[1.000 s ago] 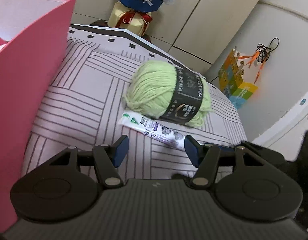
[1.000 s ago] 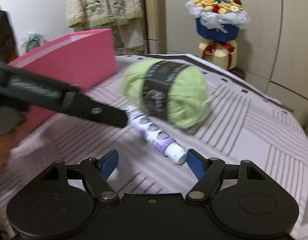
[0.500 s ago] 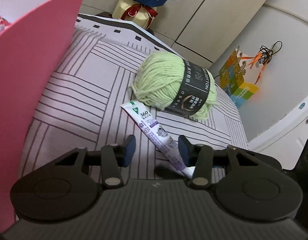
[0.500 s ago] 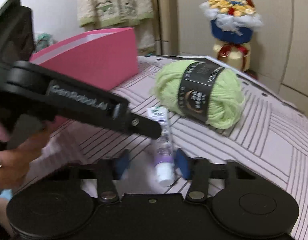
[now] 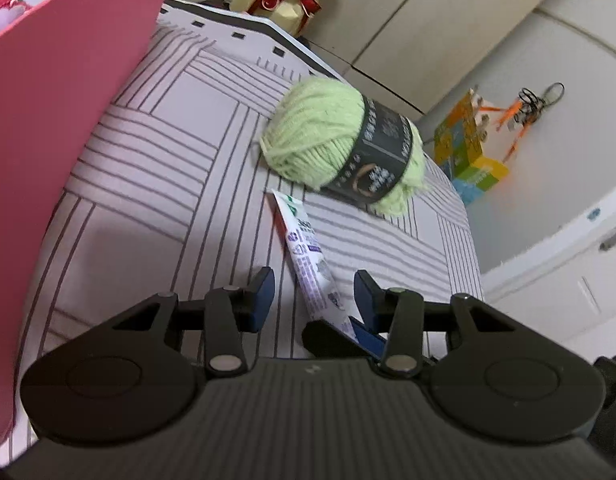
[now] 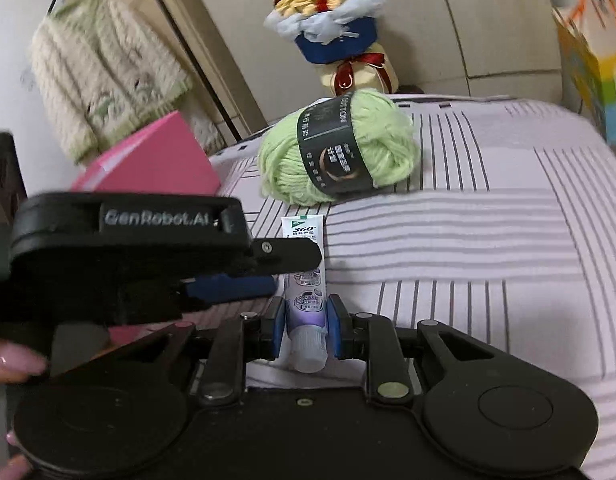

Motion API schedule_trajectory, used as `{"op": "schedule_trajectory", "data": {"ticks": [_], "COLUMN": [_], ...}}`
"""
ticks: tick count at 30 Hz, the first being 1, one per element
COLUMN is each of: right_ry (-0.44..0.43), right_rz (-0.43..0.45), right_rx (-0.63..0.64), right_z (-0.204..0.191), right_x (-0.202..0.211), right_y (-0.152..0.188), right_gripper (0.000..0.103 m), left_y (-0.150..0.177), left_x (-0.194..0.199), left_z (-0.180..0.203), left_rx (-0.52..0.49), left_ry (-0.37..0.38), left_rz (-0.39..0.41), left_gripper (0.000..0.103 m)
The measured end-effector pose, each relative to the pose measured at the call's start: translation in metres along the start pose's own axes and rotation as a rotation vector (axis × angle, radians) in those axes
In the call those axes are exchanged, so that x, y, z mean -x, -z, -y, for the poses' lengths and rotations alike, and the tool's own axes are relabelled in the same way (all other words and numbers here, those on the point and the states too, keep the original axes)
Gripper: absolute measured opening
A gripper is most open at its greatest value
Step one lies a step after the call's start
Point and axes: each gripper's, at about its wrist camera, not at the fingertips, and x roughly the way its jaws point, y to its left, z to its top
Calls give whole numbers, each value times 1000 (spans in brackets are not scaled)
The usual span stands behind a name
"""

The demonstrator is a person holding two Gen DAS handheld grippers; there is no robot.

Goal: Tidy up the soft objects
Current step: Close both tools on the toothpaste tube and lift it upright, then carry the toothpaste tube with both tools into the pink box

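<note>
A green yarn ball (image 5: 320,136) with a black label lies on the striped bedspread (image 5: 147,184). In front of it lies a white and purple tube (image 5: 303,248). My right gripper (image 6: 305,316) is shut on the tube (image 6: 303,240) just above its white cap. My left gripper (image 5: 314,280) is open, with the tube's middle between its fingers but touching neither pad. In the right wrist view the left gripper (image 6: 293,268) reaches in from the left over the tube, and the yarn ball (image 6: 283,164) sits behind. A pink box (image 5: 47,120) stands at the left.
The pink box (image 6: 155,164) stands at the bed's far left corner. A blue and gold bouquet (image 6: 328,28) stands past the bed's far edge. A colourful paper bag (image 5: 468,148) hangs on the right wall. A knit sweater (image 6: 103,72) hangs behind. A person's fingers (image 6: 11,360) hold the left gripper.
My right gripper has closed on the tube's cap end, and the tube has swung to lie lengthwise. The left gripper's jaws have narrowed around the tube. Both views have rolled.
</note>
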Motion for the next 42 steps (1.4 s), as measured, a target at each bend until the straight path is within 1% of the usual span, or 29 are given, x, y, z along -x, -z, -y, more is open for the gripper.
{"op": "schedule_trajectory", "data": {"ticks": [1,3,4,5,7,11,16,20,23,27,30,32,34,37,39,42], "right_ry": [-9,-26,-35,-42,-25,4,27,31,34,32,47,46,47,62,79,67], "right_rz": [8,18,23,27,44,54,52,37,30,20,-8,-16,-25,-10,5,24], "right_rx": [-4,-15,-24,-25,-5,27,49,44,44,58,73,81,103,153,200,241], "right_z": [0,0,0,0,-5,-15,-24,-29,-34,-45,-56,-63,-72,-87,-97,-108], "right_x": [1,3,3,4,8,12,19,28,36,48,59,67,74,85,93,105], "right_y": [3,10,12,15,22,27,34,42,47,54,56,57,58,59,58,53], "right_gripper": [27,27,27,26,26,26,26,26,26,26,26,26,26,26,26,26], "left_y": [1,5,8,11,17,24,32,42,50,58,62,66,70,70,67,66], "left_x": [1,3,3,5,7,14,22,31,41,57,72,83,94,108,118,138], "left_z": [0,0,1,2,3,4,6,5,6,11,13,15,18,24,27,32], "left_rx": [-1,-14,-18,-22,-45,-63,-78,-92,-112,-144,-149,-162,-182,-213,-228,-253], "left_ry": [11,38,42,34,-5,-13,-23,-25,-21,-37,-19,-14,-21,-32,-20,-6], "left_rz": [-9,-26,-25,-20,-5,0,-17,-29,-33,-39,-55,-49,-42,-38,-33,2], "left_gripper": [46,46,43,33,24,23,22,22,22,22,22,22,22,22,22,22]}}
